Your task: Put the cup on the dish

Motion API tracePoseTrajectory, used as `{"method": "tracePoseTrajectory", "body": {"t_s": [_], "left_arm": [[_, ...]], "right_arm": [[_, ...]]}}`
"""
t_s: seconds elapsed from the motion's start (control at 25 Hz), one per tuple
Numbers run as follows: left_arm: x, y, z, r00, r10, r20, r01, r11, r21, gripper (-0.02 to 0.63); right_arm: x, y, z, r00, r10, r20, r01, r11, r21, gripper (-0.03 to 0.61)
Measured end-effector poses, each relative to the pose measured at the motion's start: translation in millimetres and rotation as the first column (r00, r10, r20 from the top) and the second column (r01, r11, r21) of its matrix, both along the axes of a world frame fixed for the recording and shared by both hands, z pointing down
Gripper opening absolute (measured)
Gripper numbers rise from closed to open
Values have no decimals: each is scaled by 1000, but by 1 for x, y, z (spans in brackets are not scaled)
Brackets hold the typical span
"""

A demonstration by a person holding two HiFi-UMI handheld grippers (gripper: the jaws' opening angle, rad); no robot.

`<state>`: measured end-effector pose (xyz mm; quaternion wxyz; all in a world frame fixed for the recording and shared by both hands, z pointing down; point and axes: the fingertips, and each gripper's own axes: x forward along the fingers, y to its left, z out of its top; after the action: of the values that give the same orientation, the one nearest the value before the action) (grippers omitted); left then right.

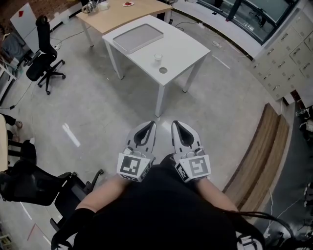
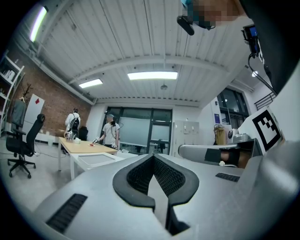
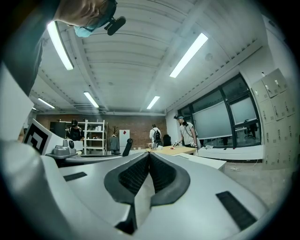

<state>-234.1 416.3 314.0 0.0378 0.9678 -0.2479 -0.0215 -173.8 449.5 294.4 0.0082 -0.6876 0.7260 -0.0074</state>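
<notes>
On the white table (image 1: 183, 49) ahead of me, a small clear cup (image 1: 158, 57) stands near the front edge. Just in front of it lies a small grey round dish (image 1: 163, 70). A large grey tray (image 1: 138, 37) fills the table's far end. My left gripper (image 1: 150, 125) and right gripper (image 1: 176, 124) are side by side over the floor, well short of the table, both pointing at it. Both have their jaws together and hold nothing. The left gripper view shows shut pads (image 2: 140, 176) and the table (image 2: 93, 160) far off at the left. The right gripper view shows shut pads (image 3: 161, 171).
A wooden desk (image 1: 122, 14) stands behind the white table, with two people (image 2: 111, 133) beside it. Black office chairs are at the left (image 1: 41, 58) and lower left (image 1: 29, 180). A wooden bench (image 1: 259, 156) and lockers (image 1: 288, 53) line the right side.
</notes>
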Motion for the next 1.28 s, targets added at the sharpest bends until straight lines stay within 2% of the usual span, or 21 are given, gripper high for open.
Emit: {"method": "tracePoseTrajectory", "body": {"t_s": [0.32, 0.48, 0.68, 1.0, 1.28], "left_arm": [[14, -21, 10, 1000, -6, 18, 6, 999, -33, 6], [28, -43, 22, 999, -17, 46, 19, 999, -41, 6], [64, -80, 32, 998, -36, 57, 40, 997, -69, 8], [131, -144, 33, 995, -59, 75, 64, 995, -75, 6], [178, -186, 34, 990, -91, 112, 100, 992, -71, 6]], "right_arm": [[1, -27, 27, 998, -52, -45, 47, 994, -96, 14], [10, -56, 44, 995, -97, -31, 92, 985, -145, 14], [40, -100, 52, 990, -140, -32, 133, 979, -154, 14], [109, -166, 49, 988, -154, -27, 149, 978, -146, 14], [155, -208, 53, 978, -207, -12, 203, 968, -149, 14]]}}
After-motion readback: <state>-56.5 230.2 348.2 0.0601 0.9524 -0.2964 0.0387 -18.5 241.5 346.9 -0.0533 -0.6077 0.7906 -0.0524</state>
